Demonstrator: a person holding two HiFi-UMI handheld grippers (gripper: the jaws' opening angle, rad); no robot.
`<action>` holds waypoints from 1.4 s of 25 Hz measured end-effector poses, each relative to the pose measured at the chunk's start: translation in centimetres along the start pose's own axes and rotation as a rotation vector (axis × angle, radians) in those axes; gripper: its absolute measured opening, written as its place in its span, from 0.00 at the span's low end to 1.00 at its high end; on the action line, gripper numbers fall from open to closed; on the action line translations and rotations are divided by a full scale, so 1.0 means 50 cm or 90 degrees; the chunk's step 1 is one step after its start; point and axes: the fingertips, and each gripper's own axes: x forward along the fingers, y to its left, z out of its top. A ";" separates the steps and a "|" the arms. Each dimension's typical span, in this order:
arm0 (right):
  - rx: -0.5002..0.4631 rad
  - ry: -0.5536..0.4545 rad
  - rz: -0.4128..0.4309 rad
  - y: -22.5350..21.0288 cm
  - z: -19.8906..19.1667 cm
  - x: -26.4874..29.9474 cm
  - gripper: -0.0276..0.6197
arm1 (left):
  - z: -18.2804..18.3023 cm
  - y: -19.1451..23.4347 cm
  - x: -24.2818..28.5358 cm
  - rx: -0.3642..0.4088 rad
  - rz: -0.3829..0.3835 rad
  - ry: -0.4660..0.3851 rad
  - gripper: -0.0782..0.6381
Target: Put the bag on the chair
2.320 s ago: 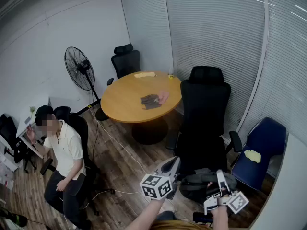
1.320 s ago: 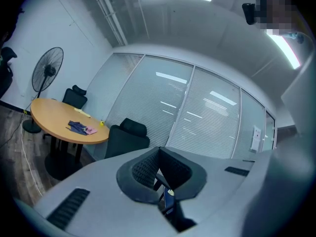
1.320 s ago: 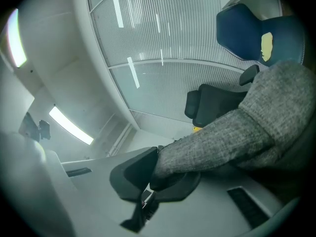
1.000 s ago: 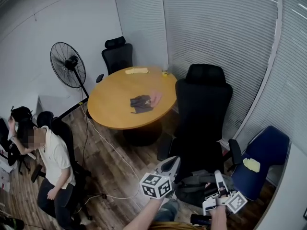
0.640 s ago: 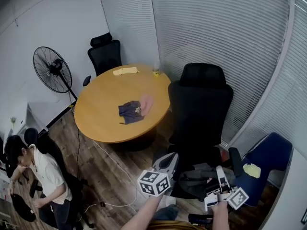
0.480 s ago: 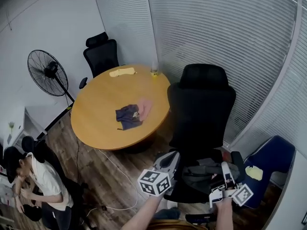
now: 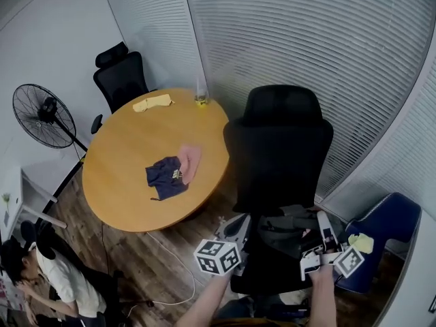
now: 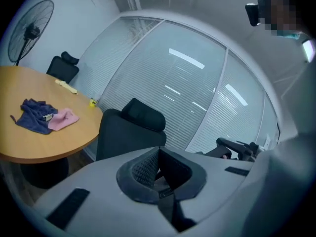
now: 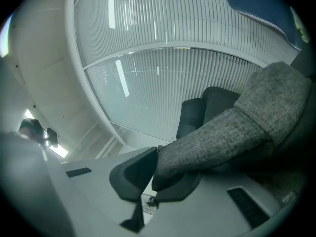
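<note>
Head view: soft grey bag (image 7: pixel 289 225) lay on black chair (image 7: pixel 279 148) seat, near round wooden bench (image 7: pixel 122 182).
Left gripper view: left hand-held gripper (image 8: pixel 158 164) pinched together, empty.
Right gripper view alone revealed right hand-held gripper (image 9: pixel 155 174) clamping bag's coarse woven fabric.

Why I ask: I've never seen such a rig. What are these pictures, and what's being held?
There is no robot here: a person holds a two-jaw gripper in each hand. The head view looks down from the person's head; each gripper view looks along that gripper's own jaws. The right gripper is shut on the grey bag, which seems to rest on the black chair. The left gripper is shut and empty. The round table carries a blue cloth, a pink cloth and a yellow cloth.
</note>
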 end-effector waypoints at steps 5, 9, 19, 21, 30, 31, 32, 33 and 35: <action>-0.003 0.038 -0.026 -0.043 -0.008 0.043 0.04 | 0.009 0.043 0.029 -0.020 0.022 -0.008 0.14; 0.011 0.066 -0.036 -0.078 -0.014 0.059 0.04 | 0.011 0.061 0.054 -0.013 0.042 -0.011 0.14; 0.050 0.097 -0.050 -0.150 -0.031 0.092 0.04 | 0.015 0.119 0.093 0.040 0.105 -0.005 0.14; 0.059 0.108 -0.060 -0.168 -0.039 0.102 0.04 | 0.009 0.128 0.098 0.035 0.118 -0.001 0.14; 0.062 0.152 -0.078 -0.246 -0.065 0.168 0.05 | -0.013 0.155 0.139 0.025 0.133 0.020 0.14; 0.065 0.153 -0.084 -0.259 -0.068 0.171 0.05 | -0.017 0.159 0.142 0.022 0.135 0.022 0.14; 0.067 0.153 -0.093 -0.273 -0.070 0.174 0.05 | -0.020 0.163 0.145 0.019 0.136 0.024 0.14; 0.071 0.154 -0.103 -0.287 -0.073 0.176 0.05 | -0.022 0.166 0.148 0.017 0.137 0.026 0.14; 0.079 0.155 -0.121 -0.307 -0.076 0.181 0.05 | -0.024 0.170 0.153 0.016 0.138 0.031 0.14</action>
